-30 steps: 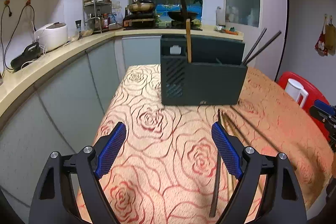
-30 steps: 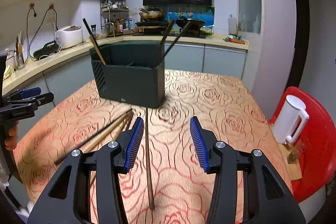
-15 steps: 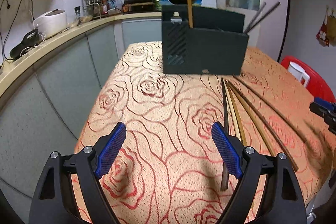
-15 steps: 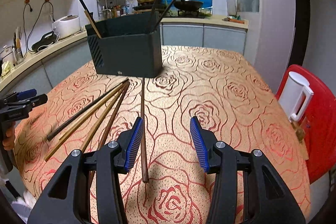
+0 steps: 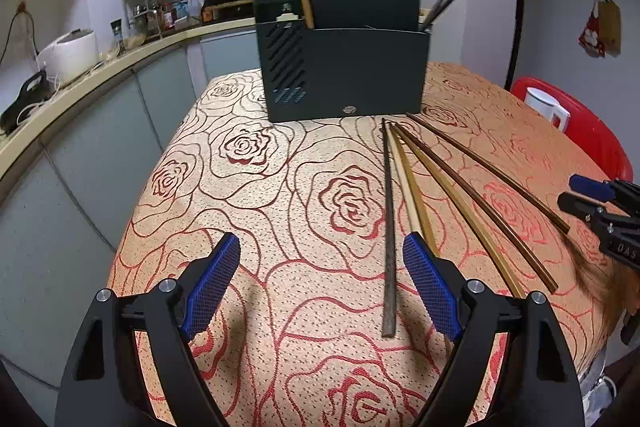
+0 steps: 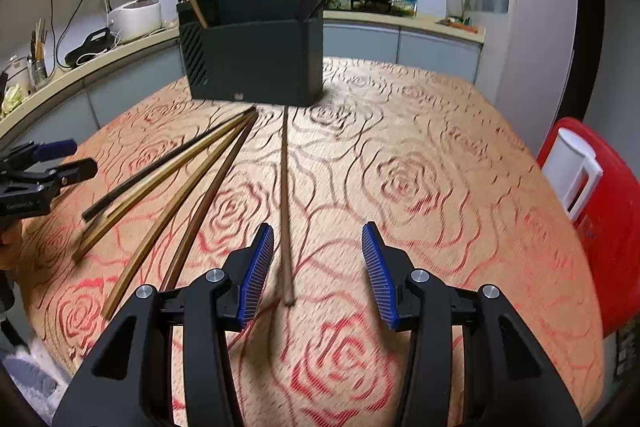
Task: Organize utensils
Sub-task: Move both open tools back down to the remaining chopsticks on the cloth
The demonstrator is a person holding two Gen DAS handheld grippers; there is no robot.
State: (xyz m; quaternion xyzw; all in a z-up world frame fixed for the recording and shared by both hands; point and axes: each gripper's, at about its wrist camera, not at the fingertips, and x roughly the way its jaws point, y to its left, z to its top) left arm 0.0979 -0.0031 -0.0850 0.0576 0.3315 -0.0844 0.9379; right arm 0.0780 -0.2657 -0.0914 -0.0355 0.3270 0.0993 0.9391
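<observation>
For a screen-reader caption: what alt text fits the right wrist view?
The open right gripper hovers low over a rose-patterned tablecloth, a single dark chopstick lying between its blue fingers. Four more chopsticks fan out to the left, all pointing toward a dark utensil holder that already holds several sticks.

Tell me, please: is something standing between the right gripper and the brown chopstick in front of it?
Nothing visible does. The right gripper is open and the brown chopstick lies on bare tablecloth, its near end between the fingers.
</observation>
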